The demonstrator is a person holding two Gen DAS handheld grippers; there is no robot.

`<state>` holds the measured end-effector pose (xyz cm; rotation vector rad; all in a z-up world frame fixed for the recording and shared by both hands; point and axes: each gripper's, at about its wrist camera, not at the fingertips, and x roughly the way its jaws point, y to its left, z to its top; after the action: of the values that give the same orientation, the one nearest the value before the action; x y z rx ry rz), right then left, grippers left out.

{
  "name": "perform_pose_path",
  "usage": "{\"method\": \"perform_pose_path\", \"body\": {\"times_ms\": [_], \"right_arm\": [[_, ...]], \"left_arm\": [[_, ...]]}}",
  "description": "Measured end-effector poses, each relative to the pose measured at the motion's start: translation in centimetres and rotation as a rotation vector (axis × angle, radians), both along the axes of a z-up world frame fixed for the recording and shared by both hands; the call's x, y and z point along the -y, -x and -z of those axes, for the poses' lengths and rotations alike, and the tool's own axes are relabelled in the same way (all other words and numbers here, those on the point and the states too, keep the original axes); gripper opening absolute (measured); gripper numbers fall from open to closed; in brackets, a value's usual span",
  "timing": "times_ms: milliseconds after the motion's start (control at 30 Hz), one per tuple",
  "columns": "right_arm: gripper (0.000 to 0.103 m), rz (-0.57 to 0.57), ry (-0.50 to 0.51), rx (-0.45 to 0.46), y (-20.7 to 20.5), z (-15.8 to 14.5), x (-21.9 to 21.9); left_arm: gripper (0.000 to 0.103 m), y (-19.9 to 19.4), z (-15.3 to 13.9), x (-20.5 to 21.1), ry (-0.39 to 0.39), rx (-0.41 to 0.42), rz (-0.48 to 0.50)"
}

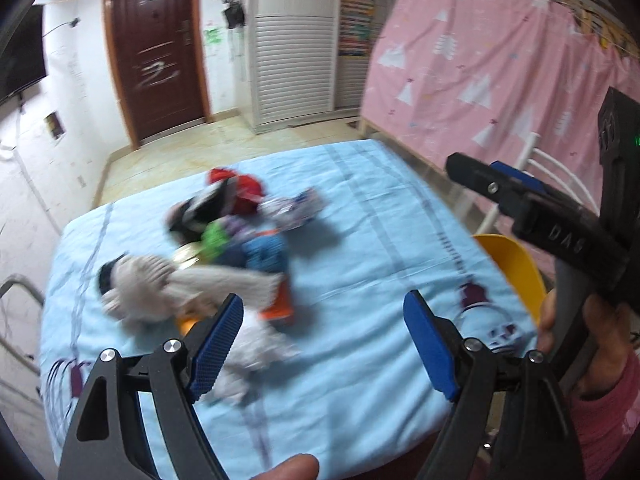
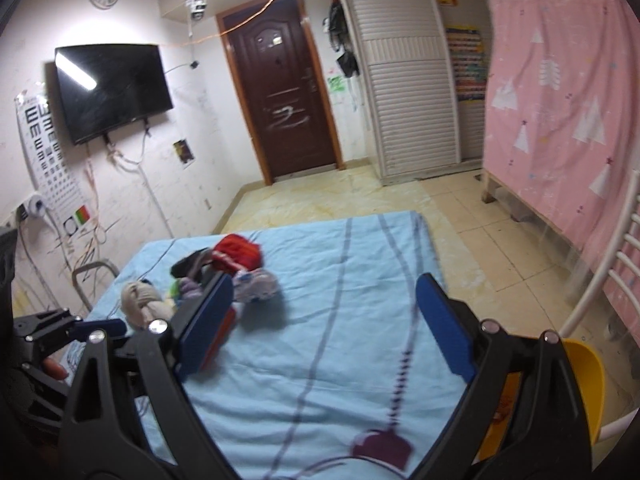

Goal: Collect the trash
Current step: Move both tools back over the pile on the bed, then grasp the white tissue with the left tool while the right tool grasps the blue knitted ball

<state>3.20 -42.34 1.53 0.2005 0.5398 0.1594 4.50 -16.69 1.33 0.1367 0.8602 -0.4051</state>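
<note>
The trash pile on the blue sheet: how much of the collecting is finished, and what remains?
Nothing looks collected yet. The trash pile lies together on the blue sheet. Nothing is in hand: left claw and right claw are both open, holding nothing. Left: every piece; the yellow bin stands beside the sheet.

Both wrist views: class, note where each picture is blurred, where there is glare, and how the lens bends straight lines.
Left wrist view: the pile of items on the blue sheet is smeared by motion blur, while the left tool stays sharp. Right wrist view: sharper overall, with a ceiling light reflected as glare on the TV; the louvred wardrobe bows from fisheye distortion.
</note>
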Motion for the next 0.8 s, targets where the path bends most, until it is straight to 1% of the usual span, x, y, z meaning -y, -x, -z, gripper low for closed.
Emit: {"method": "perform_pose_path", "body": {"times_ms": [100,233,367,500,633,800], "right_arm": [[0.089,-0.044,0.005,-0.011,-0.7,0.2,-1.8],[0.089,-0.098,0.014,-0.028,-1.6,0.7,-4.4],[0.089,-0.151,0.028,-0.053,-2.3,1.4,-6.6],[0.089,-0.194,0.039,-0.081,-3.1,2.3,-8.7],[0.089,-0.223,0.048,-0.104,-3.7,2.9,-10.1],[0.089,-0.24,0.06,-0.134,-4.6,3.8,-11.4]], "left_arm": [[0.076,-0.1,0.6,-2.6,-0.005,-0.007,-0.048],[0.077,-0.2,1.6,-5.0,-0.011,-0.032,-0.094],[0.077,-0.5,2.8,-6.2,-0.019,-0.058,-0.112],[0.077,-1.3,4.2,-7.3,-0.006,-0.098,-0.133],[0.077,-2.0,5.4,-7.9,-0.001,-0.122,-0.14],[0.076,-3.0,6.5,-7.8,0.038,-0.162,-0.106]]}}
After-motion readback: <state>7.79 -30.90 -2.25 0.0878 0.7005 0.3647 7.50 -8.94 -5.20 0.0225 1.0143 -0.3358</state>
